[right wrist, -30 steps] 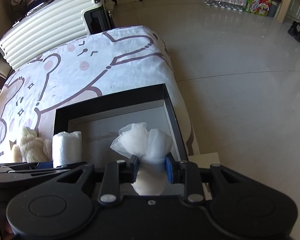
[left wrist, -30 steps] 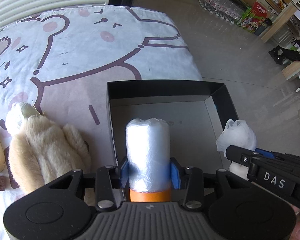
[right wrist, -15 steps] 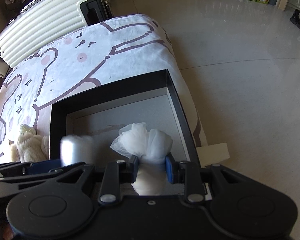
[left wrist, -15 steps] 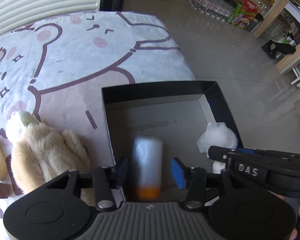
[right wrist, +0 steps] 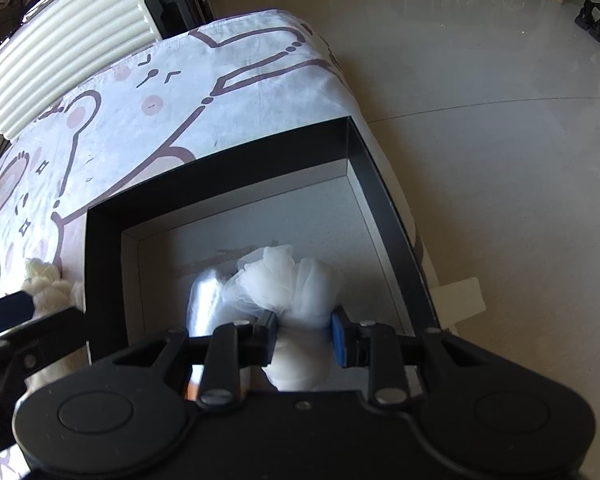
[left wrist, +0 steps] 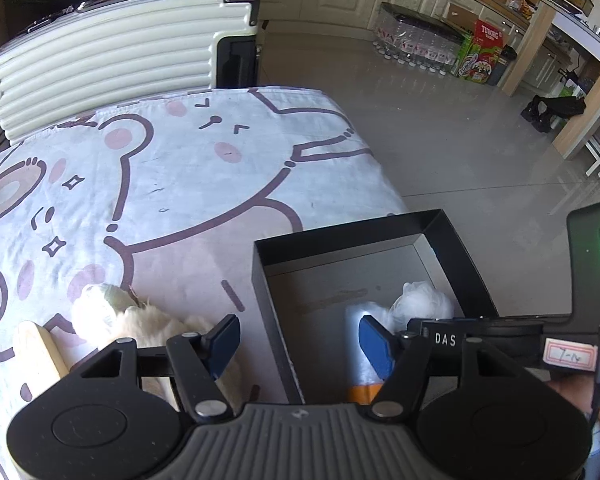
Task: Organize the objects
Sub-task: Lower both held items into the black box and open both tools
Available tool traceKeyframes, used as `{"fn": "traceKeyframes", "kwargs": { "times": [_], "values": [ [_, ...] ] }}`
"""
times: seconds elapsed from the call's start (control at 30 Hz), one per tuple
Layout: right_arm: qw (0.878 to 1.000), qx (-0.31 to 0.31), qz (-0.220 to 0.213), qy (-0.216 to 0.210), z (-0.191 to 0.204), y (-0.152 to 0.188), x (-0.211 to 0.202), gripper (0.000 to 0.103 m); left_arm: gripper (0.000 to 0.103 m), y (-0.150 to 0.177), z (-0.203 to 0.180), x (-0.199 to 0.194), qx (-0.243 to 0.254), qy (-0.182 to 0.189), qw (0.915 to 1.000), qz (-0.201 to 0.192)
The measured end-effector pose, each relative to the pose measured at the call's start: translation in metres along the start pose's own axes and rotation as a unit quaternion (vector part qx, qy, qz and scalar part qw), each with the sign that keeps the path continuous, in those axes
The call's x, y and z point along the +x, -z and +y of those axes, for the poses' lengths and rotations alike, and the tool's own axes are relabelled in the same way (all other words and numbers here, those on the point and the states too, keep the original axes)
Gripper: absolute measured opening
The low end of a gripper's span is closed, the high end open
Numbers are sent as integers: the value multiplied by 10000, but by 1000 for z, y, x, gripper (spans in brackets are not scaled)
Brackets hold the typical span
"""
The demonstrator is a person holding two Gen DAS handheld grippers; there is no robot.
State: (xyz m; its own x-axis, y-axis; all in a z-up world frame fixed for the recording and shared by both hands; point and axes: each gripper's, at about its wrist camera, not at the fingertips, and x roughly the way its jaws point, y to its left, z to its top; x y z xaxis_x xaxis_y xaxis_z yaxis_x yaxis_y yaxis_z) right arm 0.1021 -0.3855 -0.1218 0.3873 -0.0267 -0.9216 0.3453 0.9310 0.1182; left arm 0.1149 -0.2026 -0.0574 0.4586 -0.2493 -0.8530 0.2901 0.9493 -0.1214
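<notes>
From the left wrist, the left tool (left wrist: 298,340) is spread wide with nothing in it. The black box (left wrist: 452,236) holds a plastic roll (left wrist: 356,354) and a white mesh puff (left wrist: 422,304).

From the right wrist, the right tool (right wrist: 305,334) pinches the puff (right wrist: 288,280) inside the box (right wrist: 220,178), beside the roll (right wrist: 204,304).

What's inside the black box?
In the box lie a plastic roll with an orange end and white mesh held by the right hand-held gripper. The near floor is hidden by the grippers.
</notes>
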Motion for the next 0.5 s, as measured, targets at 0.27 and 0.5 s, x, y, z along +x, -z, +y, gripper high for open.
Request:
{"fn": "traceKeyframes", "kwargs": {
  "times": [0.27, 0.5],
  "values": [
    [9984, 172, -531, 14, 5, -16, 9, 28, 66, -3, 17, 1, -178, 62, 9998, -68],
    [9979, -520, 243, -303, 24, -10, 29, 28, 66, -5, 28, 8, -294, -1, 9996, -20]
  ]
}}
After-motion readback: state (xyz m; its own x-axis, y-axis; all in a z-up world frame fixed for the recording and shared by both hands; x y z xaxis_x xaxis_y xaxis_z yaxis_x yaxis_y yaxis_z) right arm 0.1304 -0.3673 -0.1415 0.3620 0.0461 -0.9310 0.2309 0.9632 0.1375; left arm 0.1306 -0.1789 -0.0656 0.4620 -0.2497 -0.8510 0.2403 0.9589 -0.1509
